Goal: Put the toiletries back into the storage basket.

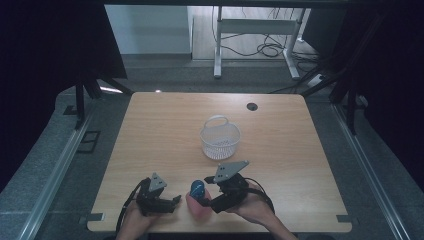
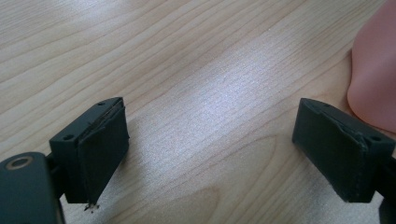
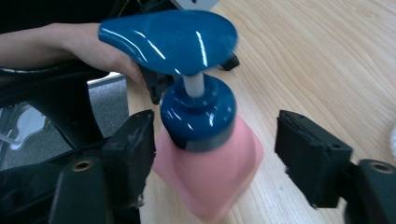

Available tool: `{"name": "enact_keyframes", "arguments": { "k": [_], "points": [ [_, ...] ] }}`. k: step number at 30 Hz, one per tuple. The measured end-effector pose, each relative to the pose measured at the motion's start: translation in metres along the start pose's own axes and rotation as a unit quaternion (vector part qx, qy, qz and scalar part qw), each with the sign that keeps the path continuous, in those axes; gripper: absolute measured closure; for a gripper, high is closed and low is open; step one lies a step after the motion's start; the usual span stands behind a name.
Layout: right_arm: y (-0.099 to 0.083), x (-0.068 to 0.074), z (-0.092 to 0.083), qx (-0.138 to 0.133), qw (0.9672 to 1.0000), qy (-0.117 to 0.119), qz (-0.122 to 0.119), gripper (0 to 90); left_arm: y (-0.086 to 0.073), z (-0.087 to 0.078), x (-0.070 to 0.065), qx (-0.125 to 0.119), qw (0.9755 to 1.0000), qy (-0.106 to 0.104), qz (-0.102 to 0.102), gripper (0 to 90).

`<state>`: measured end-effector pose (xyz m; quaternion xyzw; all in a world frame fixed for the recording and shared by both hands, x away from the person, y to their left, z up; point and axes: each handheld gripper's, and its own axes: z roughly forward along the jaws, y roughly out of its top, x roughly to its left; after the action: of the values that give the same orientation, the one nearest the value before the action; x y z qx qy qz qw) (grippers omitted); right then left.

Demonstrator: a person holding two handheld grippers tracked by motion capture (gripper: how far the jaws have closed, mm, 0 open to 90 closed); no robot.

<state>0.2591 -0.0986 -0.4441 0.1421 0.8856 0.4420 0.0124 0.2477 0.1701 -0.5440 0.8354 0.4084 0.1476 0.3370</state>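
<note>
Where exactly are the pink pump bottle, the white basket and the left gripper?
pink pump bottle (image 3: 210,179), right gripper view, on its pink body.
white basket (image 1: 220,141), high view, on its mesh wall.
left gripper (image 2: 210,149), left gripper view, midway between open jaws.

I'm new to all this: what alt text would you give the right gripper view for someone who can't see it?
A pink pump bottle with a glossy blue pump head stands between the right gripper's two open black jaws, close to one jaw and apart from the other. Behind it on the wooden table is the person's other hand with its gripper.
</note>
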Motion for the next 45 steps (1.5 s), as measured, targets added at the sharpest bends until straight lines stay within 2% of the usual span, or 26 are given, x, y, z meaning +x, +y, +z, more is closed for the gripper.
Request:
{"name": "enact_keyframes", "arguments": {
  "k": [6,11,13,15,16,25,45],
  "points": [
    [0.006,0.0,0.006,-0.006,0.9999,0.012,-0.004,40.2,0.0,0.0,0.0,-0.001,1.0,0.0,-0.001,10.3],
    [0.009,0.0,0.01,-0.004,0.9999,0.013,-0.007,44.9,0.0,0.0,0.0,-0.001,1.0,0.0,-0.002,10.3],
    [0.011,0.001,0.012,-0.004,0.9998,0.016,-0.011,50.1,0.0,0.0,0.0,-0.001,1.0,0.0,-0.002,10.3],
    [0.011,0.002,0.012,-0.003,0.9998,0.013,-0.013,50.9,0.0,0.0,0.0,-0.001,1.0,0.0,-0.002,10.3],
    [0.013,0.004,0.011,-0.003,0.9998,0.0,-0.017,52.7,0.0,0.0,0.0,-0.001,1.0,0.0,-0.001,10.3],
    [0.017,0.008,0.009,0.004,0.9997,-0.013,-0.022,53.0,0.0,0.0,0.0,-0.001,1.0,0.001,-0.001,10.3],
    [0.034,-0.006,-0.009,-0.007,0.9998,-0.018,-0.01,53.0,0.0,0.0,0.0,-0.001,1.0,0.0,-0.003,10.3]
  ]
}}
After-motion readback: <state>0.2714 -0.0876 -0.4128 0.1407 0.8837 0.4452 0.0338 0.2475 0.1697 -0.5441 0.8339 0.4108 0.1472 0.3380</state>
